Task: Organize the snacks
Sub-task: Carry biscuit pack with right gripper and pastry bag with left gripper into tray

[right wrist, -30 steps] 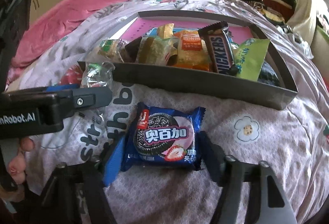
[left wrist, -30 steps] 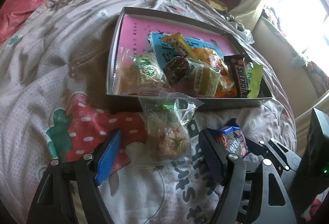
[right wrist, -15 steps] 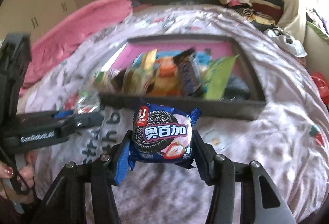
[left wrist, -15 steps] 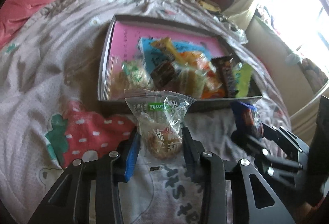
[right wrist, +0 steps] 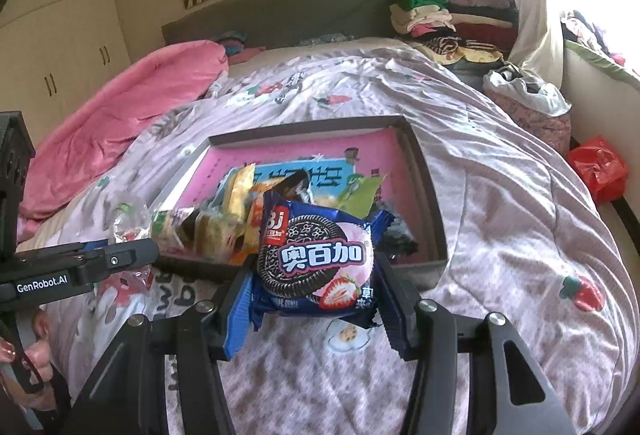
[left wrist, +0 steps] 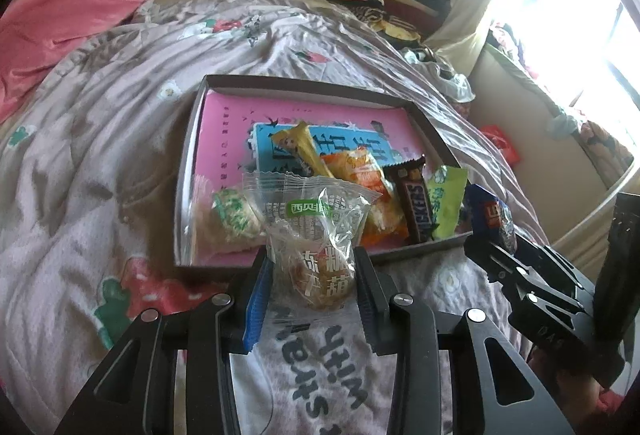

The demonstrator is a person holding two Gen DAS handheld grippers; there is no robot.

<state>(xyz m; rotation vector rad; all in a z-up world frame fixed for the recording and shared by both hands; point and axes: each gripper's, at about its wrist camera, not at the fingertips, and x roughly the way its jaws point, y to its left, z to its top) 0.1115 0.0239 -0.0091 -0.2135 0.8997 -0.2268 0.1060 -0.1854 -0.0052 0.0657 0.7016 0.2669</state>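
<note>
Snacks half-seen behind the held packets

From the left wrist, the clear pastry packet [left wrist: 316, 235] covers the middle of the box's [left wrist: 188, 171] snack pile and near wall. From the right wrist, the blue cookie packet [right wrist: 316, 259] hides much of that pile; the person's hand [right wrist: 28, 359] is cut off by the picture's edge.

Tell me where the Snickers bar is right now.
The Snickers bar lies in the grey tray on the bed, near its front right corner in the left wrist view, between an orange packet and a green packet.
</note>
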